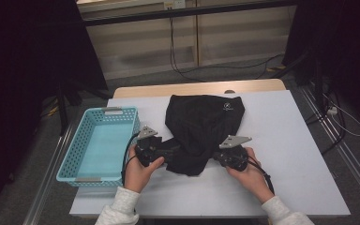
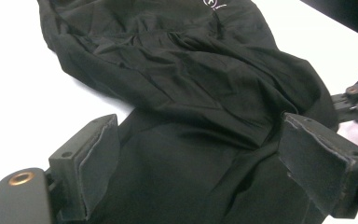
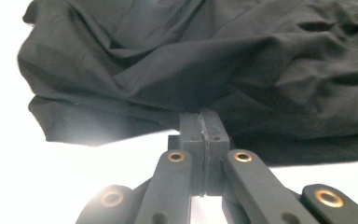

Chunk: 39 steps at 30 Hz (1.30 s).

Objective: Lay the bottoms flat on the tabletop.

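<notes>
White table w/ black garment mid-table, teal basket at its left edge. High view: both grippers at the garment's near hem, jaws hidden by cloth. Left gripper view: jaws spread wide, fabric lying between, pads not pressing. Right gripper view: jaws pressed together at the hem edge; can't tell if cloth is pinched.

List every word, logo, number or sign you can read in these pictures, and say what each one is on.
No text can be read.
Small white mark on the black garment, near its far edge and at the top of the left gripper view: a logo, too small and blurred to read.
Turquoise basket: no label visible.
</notes>
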### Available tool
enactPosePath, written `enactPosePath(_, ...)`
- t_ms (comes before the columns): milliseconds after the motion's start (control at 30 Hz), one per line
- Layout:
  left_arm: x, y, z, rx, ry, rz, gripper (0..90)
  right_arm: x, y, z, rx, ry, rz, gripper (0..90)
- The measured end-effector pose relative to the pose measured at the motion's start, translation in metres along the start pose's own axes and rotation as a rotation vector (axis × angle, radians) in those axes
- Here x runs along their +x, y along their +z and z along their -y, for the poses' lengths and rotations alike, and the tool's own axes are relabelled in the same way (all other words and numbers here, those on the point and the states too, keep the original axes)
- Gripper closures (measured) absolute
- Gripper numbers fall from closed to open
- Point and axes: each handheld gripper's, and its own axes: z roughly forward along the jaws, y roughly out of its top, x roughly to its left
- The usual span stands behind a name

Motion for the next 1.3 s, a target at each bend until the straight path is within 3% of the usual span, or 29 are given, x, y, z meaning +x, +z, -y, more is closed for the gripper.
enactPosePath(233, -0.002, 0.003, 0.0, 0.009, 0.003, 0.009, 13.5, -0.01, -0.029, 0.009, -0.021, 0.013, -0.015, 89.9)
enactPosePath(433, -0.006, 0.009, 0.001, 0.02, 0.006, 0.032, 13.8, -0.03, -0.053, 0.022, -0.038, 0.085, -0.015, 89.8)
enactPosePath(633, -0.007, 0.016, 0.004, 0.051, 0.017, 0.044, 14.1, -0.036, -0.057, 0.028, -0.03, 0.108, -0.008, 89.7)
enactPosePath(800, -0.006, 0.018, 0.003, 0.047, 0.014, 0.055, 14.8, -0.044, -0.064, 0.03, -0.035, 0.113, 0.003, 89.5)
enactPosePath(1067, -0.012, 0.022, 0.002, 0.05, 0.036, 0.068, 19.3, -0.059, -0.073, 0.039, -0.024, 0.158, 0.07, 89.5)
enactPosePath(1300, -0.014, 0.028, 0.005, 0.056, 0.025, 0.091, 23.7, -0.072, -0.073, 0.043, -0.014, 0.181, 0.144, 89.7)
